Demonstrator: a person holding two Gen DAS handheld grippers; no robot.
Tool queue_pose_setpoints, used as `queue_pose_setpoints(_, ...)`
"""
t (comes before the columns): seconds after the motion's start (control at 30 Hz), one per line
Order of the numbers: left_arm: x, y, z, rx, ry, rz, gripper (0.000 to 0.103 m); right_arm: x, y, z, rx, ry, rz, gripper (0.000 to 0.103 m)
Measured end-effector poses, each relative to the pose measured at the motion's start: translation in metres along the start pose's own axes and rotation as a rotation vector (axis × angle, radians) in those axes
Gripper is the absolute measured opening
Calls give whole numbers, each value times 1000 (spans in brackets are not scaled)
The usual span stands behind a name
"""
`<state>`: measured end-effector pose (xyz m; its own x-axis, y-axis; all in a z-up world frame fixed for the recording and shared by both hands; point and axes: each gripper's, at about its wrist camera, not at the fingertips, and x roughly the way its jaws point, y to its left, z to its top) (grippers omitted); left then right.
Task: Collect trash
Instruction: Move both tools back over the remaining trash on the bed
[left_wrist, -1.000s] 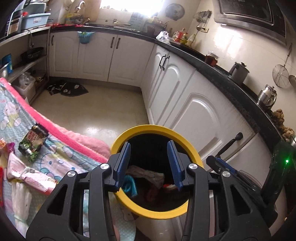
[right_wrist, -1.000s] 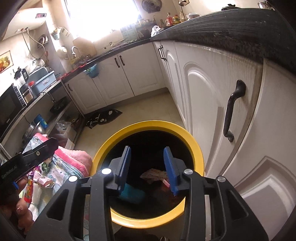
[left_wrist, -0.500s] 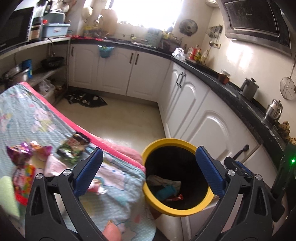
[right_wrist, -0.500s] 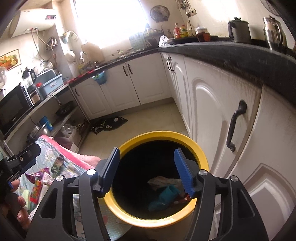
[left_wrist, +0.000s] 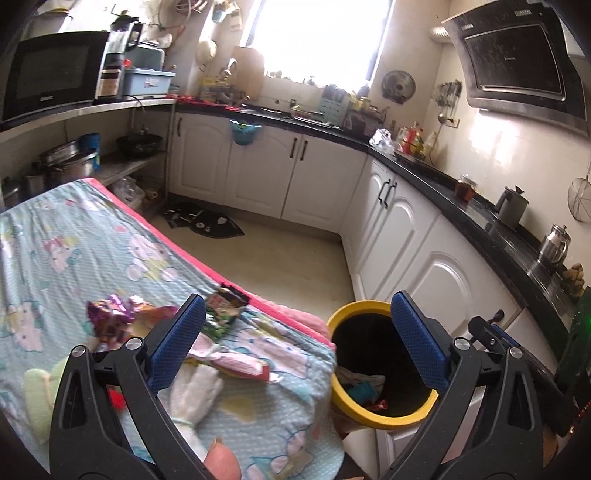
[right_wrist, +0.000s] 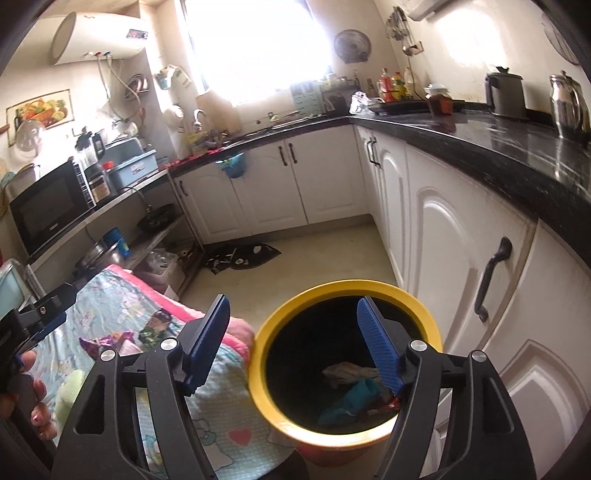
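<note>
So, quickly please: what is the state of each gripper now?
Left gripper: open wide, holding nothing.
Right gripper: jaws opening, nothing between them, above the yellow bin.

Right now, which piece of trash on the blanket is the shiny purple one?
The crinkly purple wrapper, farthest left of the pile on the blanket. The green-and-black packet lies by the pink edge, and the pink wrapper lies nearer the yellow bin.

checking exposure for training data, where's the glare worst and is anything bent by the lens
Left wrist view: the window is blown out white, and the counter edge curves from fisheye. Right wrist view: the window is blown out too, the bin interior is very dark, and the cabinet doors bow.
</note>
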<state>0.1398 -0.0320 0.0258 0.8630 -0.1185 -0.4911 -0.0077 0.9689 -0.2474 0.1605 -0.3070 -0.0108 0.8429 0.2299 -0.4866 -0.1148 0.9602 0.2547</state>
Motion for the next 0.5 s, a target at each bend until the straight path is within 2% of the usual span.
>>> queue_pose_setpoints(0.5,-40,47,8,-29,-64,84,92,-19,55,-1,-84,-8,128,72)
